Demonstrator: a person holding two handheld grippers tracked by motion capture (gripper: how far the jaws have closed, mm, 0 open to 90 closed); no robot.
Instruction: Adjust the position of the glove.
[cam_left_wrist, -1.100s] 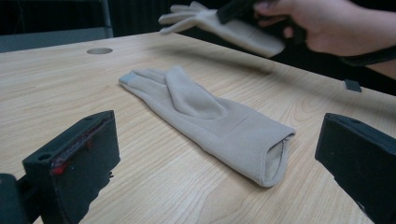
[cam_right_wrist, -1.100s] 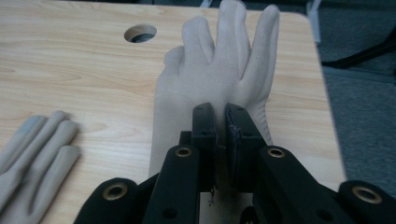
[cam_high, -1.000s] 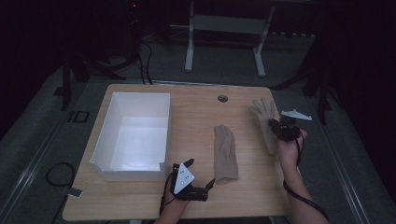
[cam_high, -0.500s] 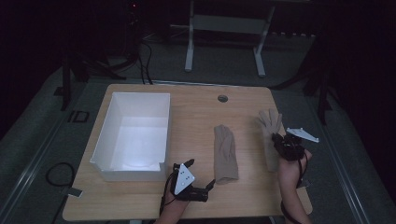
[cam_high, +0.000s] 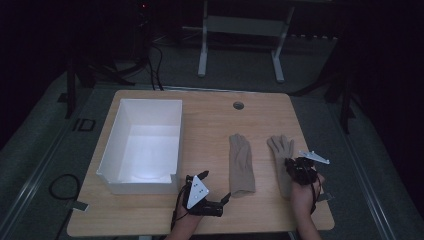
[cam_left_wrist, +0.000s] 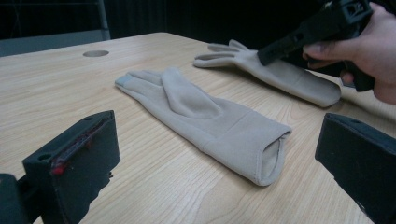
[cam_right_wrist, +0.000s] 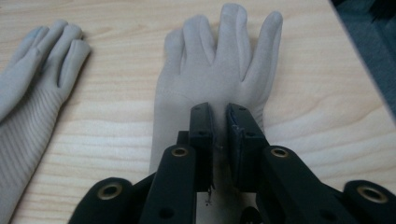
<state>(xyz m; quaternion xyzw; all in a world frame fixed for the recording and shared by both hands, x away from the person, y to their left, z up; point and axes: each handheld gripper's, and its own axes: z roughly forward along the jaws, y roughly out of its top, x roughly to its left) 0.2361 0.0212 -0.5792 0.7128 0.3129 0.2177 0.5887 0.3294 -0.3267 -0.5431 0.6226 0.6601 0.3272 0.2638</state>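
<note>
dark room, wooden table (cam_high: 210, 125) | right gripper (cam_right_wrist: 219, 121) jaws nearly shut over right glove (cam_right_wrist: 219, 60) (grip unclear) | left gripper (cam_left_wrist: 210, 158) jaws wide

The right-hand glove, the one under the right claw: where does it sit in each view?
High view: the right glove lies right of centre, fingers pointing away, under the right claw.
Left gripper view: upper right, beneath that claw.
Right gripper view: centre, just beyond the claw's nearly closed jaws.
Shared landmark: the other glove beside it.
</note>
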